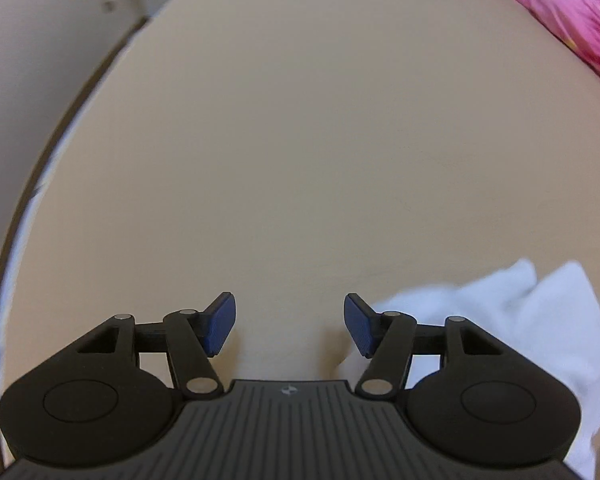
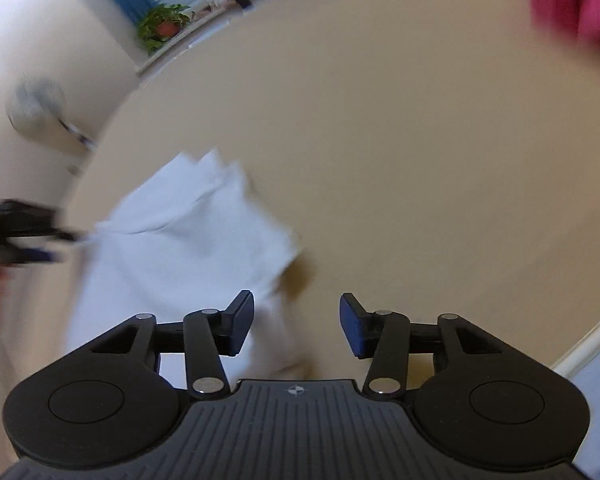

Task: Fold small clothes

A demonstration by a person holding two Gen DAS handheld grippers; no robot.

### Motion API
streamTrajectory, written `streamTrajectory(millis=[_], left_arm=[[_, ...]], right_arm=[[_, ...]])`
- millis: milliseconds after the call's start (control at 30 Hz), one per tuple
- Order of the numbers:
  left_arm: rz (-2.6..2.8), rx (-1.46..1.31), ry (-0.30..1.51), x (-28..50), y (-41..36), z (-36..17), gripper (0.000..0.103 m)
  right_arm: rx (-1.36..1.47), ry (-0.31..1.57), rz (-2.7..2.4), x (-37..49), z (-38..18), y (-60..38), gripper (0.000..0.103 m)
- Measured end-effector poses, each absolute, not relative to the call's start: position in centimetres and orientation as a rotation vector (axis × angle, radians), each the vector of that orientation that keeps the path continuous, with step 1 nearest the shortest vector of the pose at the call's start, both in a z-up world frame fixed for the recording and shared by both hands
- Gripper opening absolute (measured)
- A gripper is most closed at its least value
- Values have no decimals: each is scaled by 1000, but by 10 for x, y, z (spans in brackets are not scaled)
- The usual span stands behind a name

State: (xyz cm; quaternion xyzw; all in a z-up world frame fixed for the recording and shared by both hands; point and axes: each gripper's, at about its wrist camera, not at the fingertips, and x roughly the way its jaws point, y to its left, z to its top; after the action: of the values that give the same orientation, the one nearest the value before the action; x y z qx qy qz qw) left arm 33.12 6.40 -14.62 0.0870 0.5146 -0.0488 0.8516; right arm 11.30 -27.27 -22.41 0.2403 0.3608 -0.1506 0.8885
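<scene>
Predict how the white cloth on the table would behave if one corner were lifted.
The white cloth would probably droop rather than hold its shape: it lies in soft folds and creases. It looks thin, so likely light. On the smooth table it might slide when pushed, bunching up rather than moving as one piece.

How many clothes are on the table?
2. A white cloth lies crumpled near the tongs, by the table's edge. A pink one sits at the far side, partly out of view. More may be hidden outside the pictures.
</scene>
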Motion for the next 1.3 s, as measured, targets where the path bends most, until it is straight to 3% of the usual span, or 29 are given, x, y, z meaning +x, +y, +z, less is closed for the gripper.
streamTrajectory(millis=[33, 100, 233, 300, 633, 1300], left_arm=[[-90, 194, 1064, 315, 73, -140, 70], [-56, 236, 1005, 270, 84, -124, 87], [-30, 311, 916, 163, 76, -94, 103], [-52, 332, 902, 107, 62, -91, 103], [-124, 261, 876, -13, 18, -103, 102], [-134, 232, 869, -41, 29, -93, 102]], right_arm=[[454, 743, -310, 106, -214, -274, 57], [386, 742, -253, 98, -195, -272, 63], [212, 727, -156, 84, -150, -227, 80], [116, 721, -152, 69, -133, -205, 89], [89, 731, -126, 8, -117, -161, 92], [58, 695, -111, -13, -109, -142, 95]])
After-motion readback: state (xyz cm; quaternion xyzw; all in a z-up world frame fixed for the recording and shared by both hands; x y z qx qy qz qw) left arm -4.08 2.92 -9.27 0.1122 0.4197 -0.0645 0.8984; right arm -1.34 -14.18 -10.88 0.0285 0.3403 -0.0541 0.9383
